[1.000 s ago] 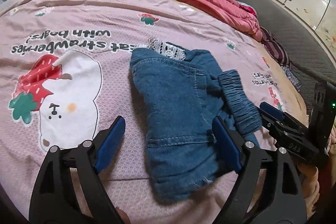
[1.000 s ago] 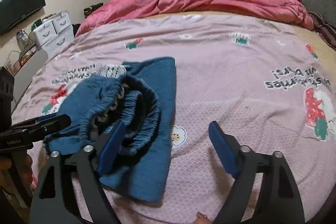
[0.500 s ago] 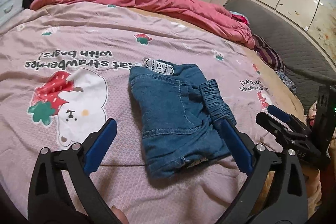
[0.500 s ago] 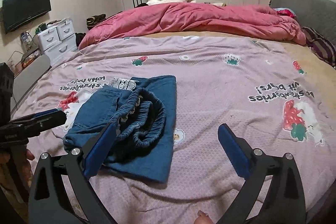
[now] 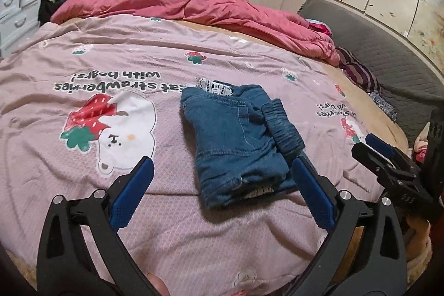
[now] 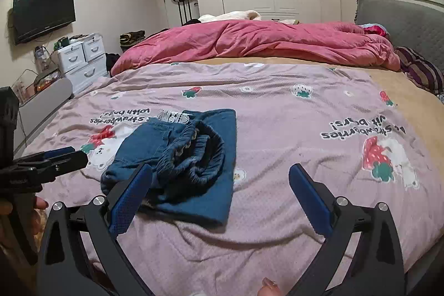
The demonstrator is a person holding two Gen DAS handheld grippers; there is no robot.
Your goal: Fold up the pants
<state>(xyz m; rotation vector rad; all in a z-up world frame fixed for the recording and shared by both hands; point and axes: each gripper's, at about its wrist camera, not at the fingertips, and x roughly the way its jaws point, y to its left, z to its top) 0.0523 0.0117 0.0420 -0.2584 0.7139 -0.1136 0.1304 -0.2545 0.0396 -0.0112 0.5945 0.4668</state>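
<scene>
The blue denim pants [image 5: 238, 140] lie folded in a compact bundle on the pink strawberry-print bedspread [image 5: 138, 65], with the elastic waistband [image 5: 283, 126] on top at their right side. They also show in the right wrist view [image 6: 183, 160]. My left gripper [image 5: 222, 171] is open and empty, held above the bed just short of the bundle's near edge. My right gripper [image 6: 222, 176] is open and empty, to the right of the bundle and nearer than it. The right gripper also shows in the left wrist view [image 5: 385, 157], and the left gripper in the right wrist view [image 6: 52, 160].
A rumpled red duvet [image 6: 249, 43] lies across the far side of the bed. A grey headboard [image 6: 402, 21] and striped pillow [image 6: 421, 71] are at the right. White drawers [image 6: 83, 60] and a wall TV [image 6: 44, 13] stand at the left.
Both grippers have pulled back and up away from the folded pants, which stay put on the bed. More of the room is in view now.
</scene>
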